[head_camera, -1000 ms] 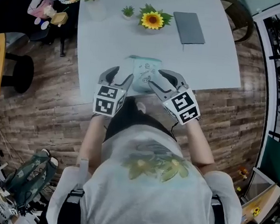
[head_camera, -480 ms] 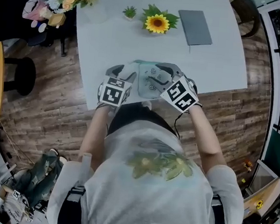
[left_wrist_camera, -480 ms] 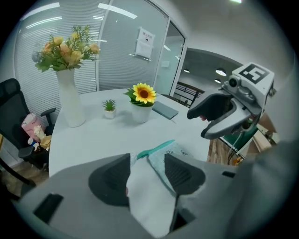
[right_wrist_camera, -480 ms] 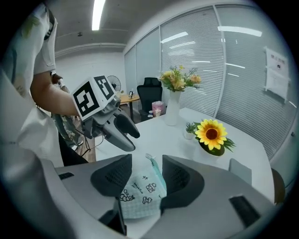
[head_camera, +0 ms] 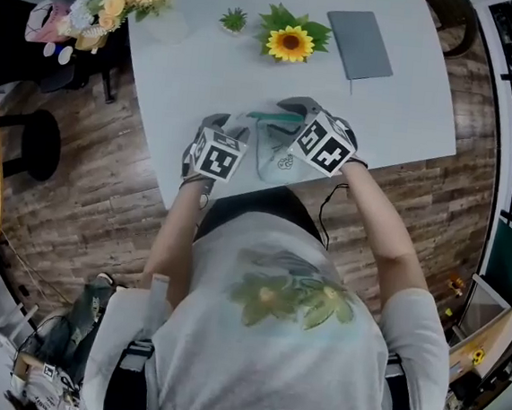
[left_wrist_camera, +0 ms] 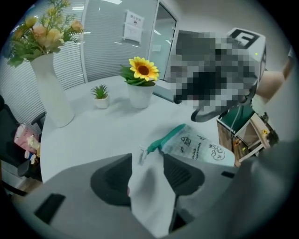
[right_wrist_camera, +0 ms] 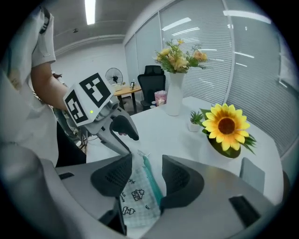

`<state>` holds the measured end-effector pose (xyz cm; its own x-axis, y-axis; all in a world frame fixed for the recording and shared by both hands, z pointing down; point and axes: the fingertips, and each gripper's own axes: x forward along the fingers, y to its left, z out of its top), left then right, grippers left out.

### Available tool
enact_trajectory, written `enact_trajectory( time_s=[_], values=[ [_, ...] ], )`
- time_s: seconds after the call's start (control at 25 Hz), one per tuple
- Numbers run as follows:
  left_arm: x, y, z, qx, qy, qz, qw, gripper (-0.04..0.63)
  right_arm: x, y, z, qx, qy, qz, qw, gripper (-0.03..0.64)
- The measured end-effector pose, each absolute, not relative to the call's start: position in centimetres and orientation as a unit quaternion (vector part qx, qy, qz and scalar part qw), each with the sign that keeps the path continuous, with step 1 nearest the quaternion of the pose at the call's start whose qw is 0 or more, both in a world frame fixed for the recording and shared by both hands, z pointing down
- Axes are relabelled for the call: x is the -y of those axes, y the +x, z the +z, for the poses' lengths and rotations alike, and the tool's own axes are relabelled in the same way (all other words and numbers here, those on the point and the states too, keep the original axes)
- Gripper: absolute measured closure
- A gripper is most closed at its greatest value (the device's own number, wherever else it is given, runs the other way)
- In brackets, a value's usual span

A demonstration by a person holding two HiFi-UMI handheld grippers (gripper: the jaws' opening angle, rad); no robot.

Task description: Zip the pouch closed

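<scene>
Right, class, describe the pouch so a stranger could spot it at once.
Find the white table. At its near edge, in front of the sunflower, is a flat pale pouch. It alone has printed doodles and a teal zipper edge.

— Any room along the far edge of the table (head_camera: 186, 85)?
— Crowded: vase (left_wrist_camera: 51, 100) of flowers at the far left corner, small plant (head_camera: 232, 19) and potted sunflower (head_camera: 291, 43) side by side at mid-edge, grey notebook (head_camera: 370, 45) towards the far right corner.
— Nearer in?
— Bare top across the middle, left edge to right edge, wide enough to pass between that row and the pouch (head_camera: 278, 158). Pouch flat at the middle of the near edge; bare towards the near right corner.
</scene>
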<state>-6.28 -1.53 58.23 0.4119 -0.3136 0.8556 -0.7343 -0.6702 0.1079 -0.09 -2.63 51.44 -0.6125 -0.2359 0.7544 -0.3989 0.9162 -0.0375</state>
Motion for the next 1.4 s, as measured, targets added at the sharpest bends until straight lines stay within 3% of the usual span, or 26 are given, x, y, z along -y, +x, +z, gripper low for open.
enact_trajectory(
  time_s=[0.24, 0.44, 0.52, 0.64, 0.72, 1.16, 1.4],
  values=[
    [2.3, -5.7, 60.1, 0.293, 0.81, 0.448, 0.238, 0.393, 5.0, -1.5, 53.7, 0.885, 0.206, 0.209, 0.362, 0.403],
    [2.9, -5.3, 61.2, 0.279, 0.814, 0.452, 0.236, 0.4, 6.6, -3.0, 55.7, 0.88, 0.197, 0.202, 0.383, 0.414],
    [3.0, -5.2, 61.3, 0.275, 0.816, 0.452, 0.234, 0.413, 6.9, -3.4, 56.2, 0.882, 0.17, 0.159, 0.41, 0.414],
    [3.1, -5.2, 61.5, 0.271, 0.818, 0.453, 0.229, 0.508, 6.9, -4.0, 56.9, 0.884, 0.106, 0.063, 0.452, 0.414],
    [3.1, -5.2, 61.8, 0.265, 0.819, 0.457, 0.225, 0.529, 6.9, -4.4, 57.7, 0.877, 0.065, -0.001, 0.476, 0.414],
    [2.6, -4.8, 62.6, 0.235, 0.827, 0.459, 0.225, 0.572, 6.3, -6.3, 60.9, 0.812, -0.095, -0.218, 0.533, 0.42],
    [2.5, -4.9, 62.7, 0.197, 0.843, 0.476, 0.156, 0.574, 5.3, -6.3, 60.8, 0.78, -0.148, -0.307, 0.525, 0.448]
  ],
)
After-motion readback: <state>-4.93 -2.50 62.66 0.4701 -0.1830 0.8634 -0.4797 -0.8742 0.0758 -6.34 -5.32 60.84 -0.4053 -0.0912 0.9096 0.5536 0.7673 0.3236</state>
